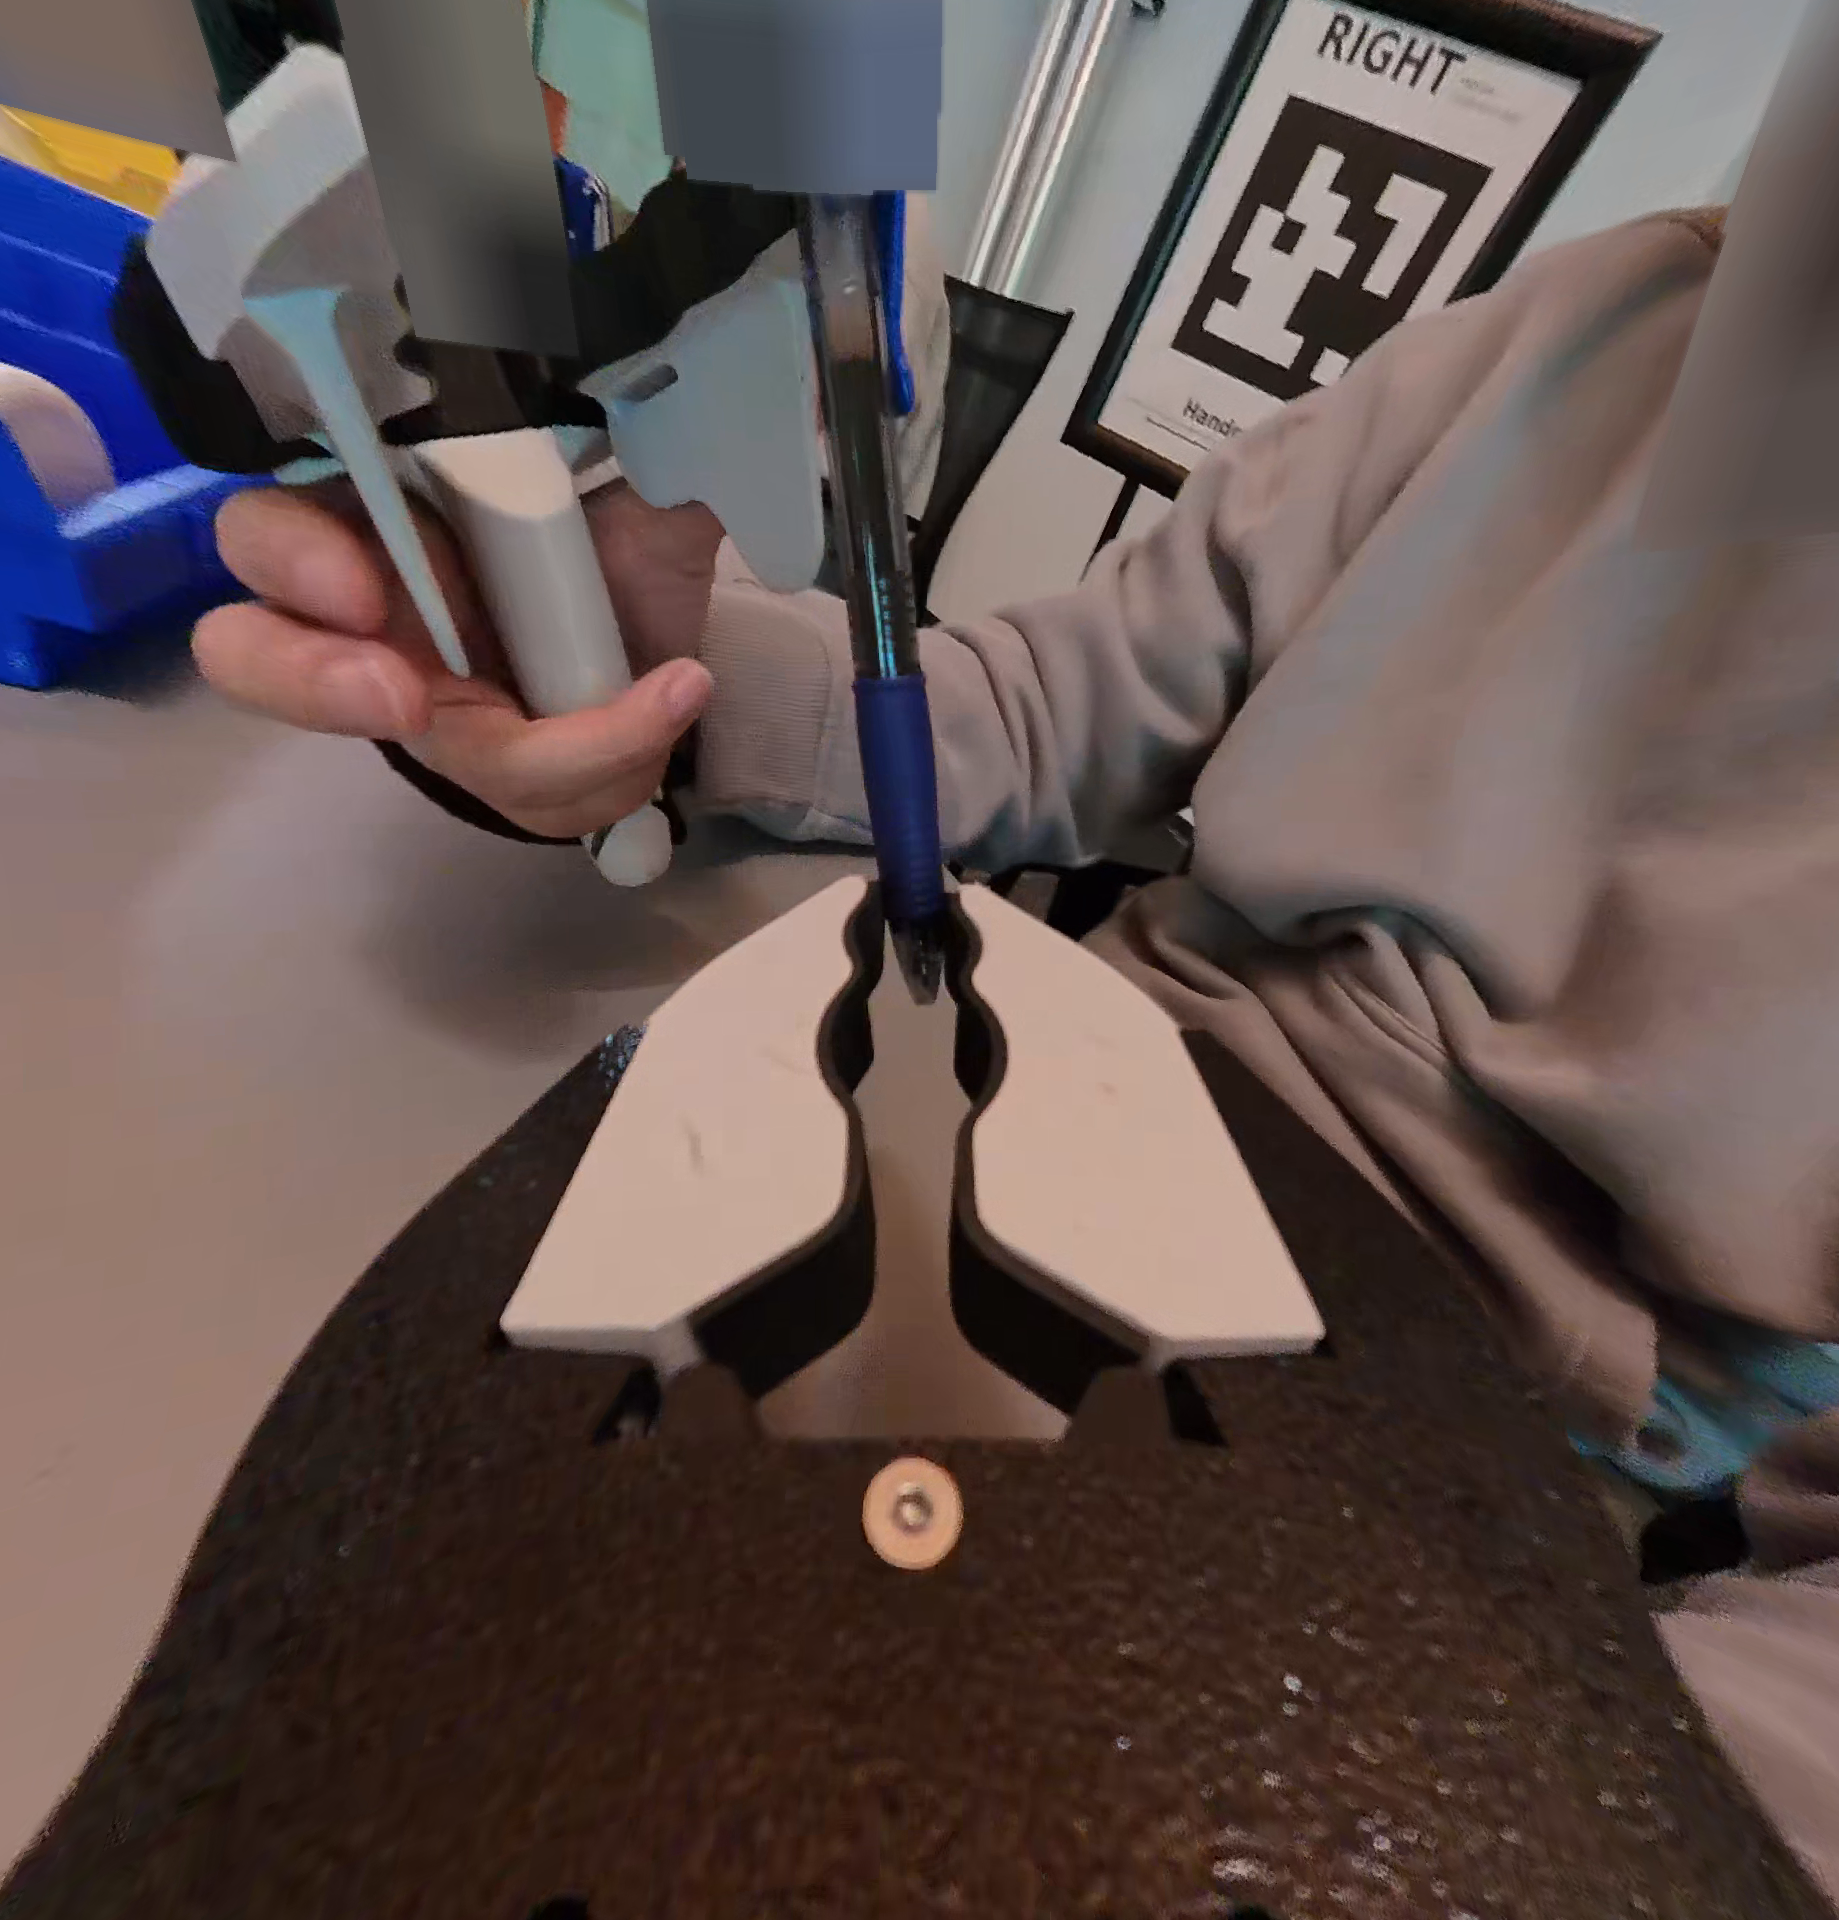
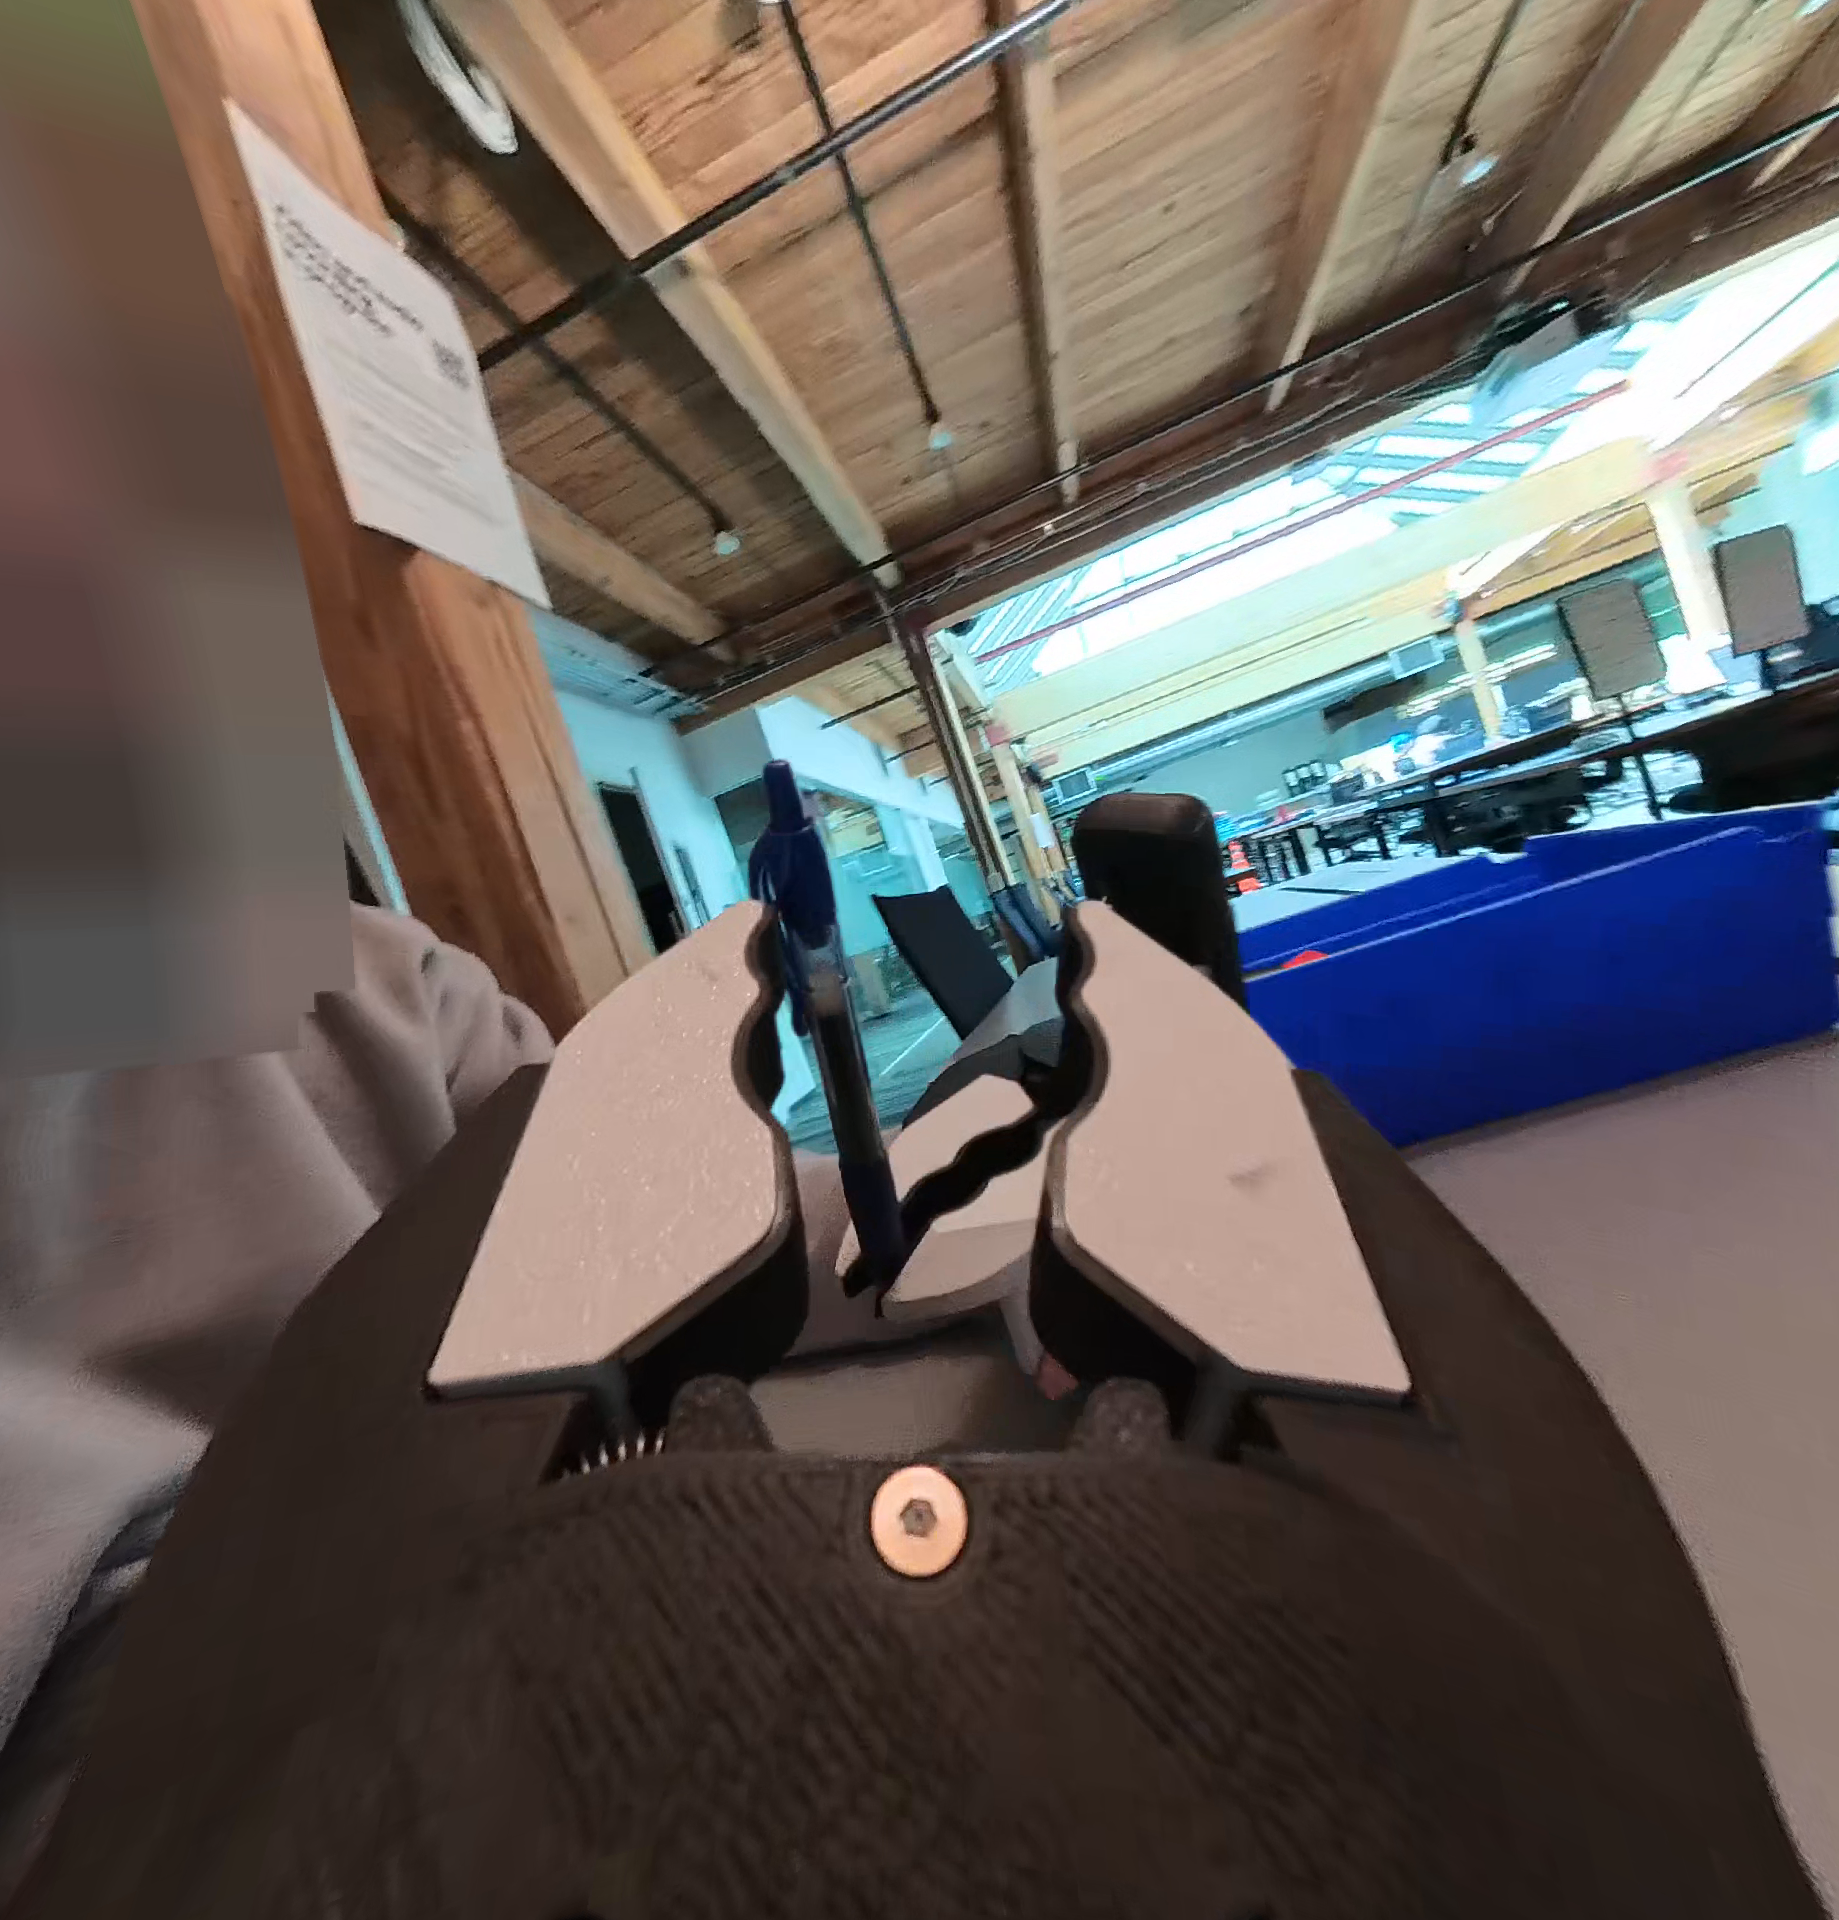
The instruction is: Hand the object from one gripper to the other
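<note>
Table (image 1: 219,1039) under both grippers, blue bin (image 2: 1569,935) behind. Right gripper (image 2: 920,935) stands wide apart around the pen (image 1: 879,540), touching only along its left finger, so not gripping. Left gripper (image 1: 910,914) is clamped on the pen's grip end, near the tip, pen upright. The pen looks already handed to the left; right free to back off.

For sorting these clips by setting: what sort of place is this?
Probably a workshop or lab in an open industrial building: exposed wooden ceiling joists, long work tables with monitors in the background, and a blue plastic storage bin on the grey table.
</note>
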Available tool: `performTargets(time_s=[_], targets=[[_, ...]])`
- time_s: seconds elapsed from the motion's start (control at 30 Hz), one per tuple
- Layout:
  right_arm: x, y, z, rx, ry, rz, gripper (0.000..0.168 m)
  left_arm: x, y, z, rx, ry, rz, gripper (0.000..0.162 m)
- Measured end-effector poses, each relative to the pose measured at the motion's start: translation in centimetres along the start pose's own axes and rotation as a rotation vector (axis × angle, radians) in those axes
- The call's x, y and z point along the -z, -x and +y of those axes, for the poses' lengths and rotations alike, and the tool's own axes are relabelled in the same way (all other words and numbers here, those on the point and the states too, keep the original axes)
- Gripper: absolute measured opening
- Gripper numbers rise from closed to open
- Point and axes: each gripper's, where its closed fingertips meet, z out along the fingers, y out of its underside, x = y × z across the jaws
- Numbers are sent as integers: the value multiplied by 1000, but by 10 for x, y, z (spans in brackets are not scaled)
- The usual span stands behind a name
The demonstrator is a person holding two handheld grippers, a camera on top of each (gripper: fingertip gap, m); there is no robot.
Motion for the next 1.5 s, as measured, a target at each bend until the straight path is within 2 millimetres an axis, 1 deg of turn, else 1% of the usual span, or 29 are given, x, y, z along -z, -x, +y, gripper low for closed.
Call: performTargets(time_s=[0.03,0.07,0.2,0.33,0.37,0.43,0.47,0.53,0.57,0.6,0.63,0.7,0.73,0.8,0.83,0.9,0.97,1.03,1.1,1.17,1.2,1.3,1.33,1.37,1.43,1.5], targets=[[-1,6,2,5,4,-32,46,-2,-3,1,4,7,20,10],[-2,10,2,8,6,-57,45,-3,-4,1,9,9,32,10],[-2,19,2,33,3,-101,43,-5,-10,1,47,4,88,10],[-2,31,4,52,6,-172,41,-5,-16,1,75,-2,133,10],[-2,33,5,65,11,-176,38,-6,-16,2,80,2,138,10],[-2,36,4,89,7,-191,26,-7,-14,3,86,11,125,10],[-1,38,3,99,-2,-206,24,-7,-13,3,96,9,121,10],[0,41,1,100,-15,-215,31,-6,-11,4,121,10,121,10],[-1,40,2,105,-6,-206,31,-6,-10,6,129,20,116,10],[-2,37,4,128,9,-182,20,-7,-9,9,132,35,111,10],[-2,33,5,153,18,-154,16,-8,-8,10,129,43,104,10],[-3,28,2,156,26,-127,16,-8,-5,9,115,40,79,10],[-3,22,0,165,26,-89,17,-7,-2,7,105,29,57,10],[-1,11,-6,202,5,-8,17,-3,8,3,94,-3,-14,10],[1,6,-11,225,-22,39,17,0,18,0,80,-27,-83,11],[9,-12,-23,290,-91,198,16,13,46,-12,-1,-89,-318,12],[22,-32,-35,338,-143,378,16,31,67,-25,-169,-128,-579,32],[33,-40,-43,384,-184,491,16,49,81,-32,-377,-82,-844,37],[38,-43,-46,410,-203,545,16,51,84,-34,-583,36,-997,44],[37,-43,-46,410,-214,543,16,42,87,-34,-689,116,-1066,47],[35,-42,-43,390,-214,527,16,37,88,-35,-700,125,-1088,48],[30,-43,-36,339,-218,494,16,33,97,-34,-725,183,-1186,44],[27,-43,-33,331,-207,486,16,33,98,-32,-747,217,-1197,34],[26,-44,-31,334,-196,489,16,33,98,-29,-762,246,-1204,16],[25,-44,-29,353,-175,491,16,37,100,-29,-733,255,-1211,13],[27,-42,-31,360,-174,480,16,40,95,-33,-650,184,-1161,11]])
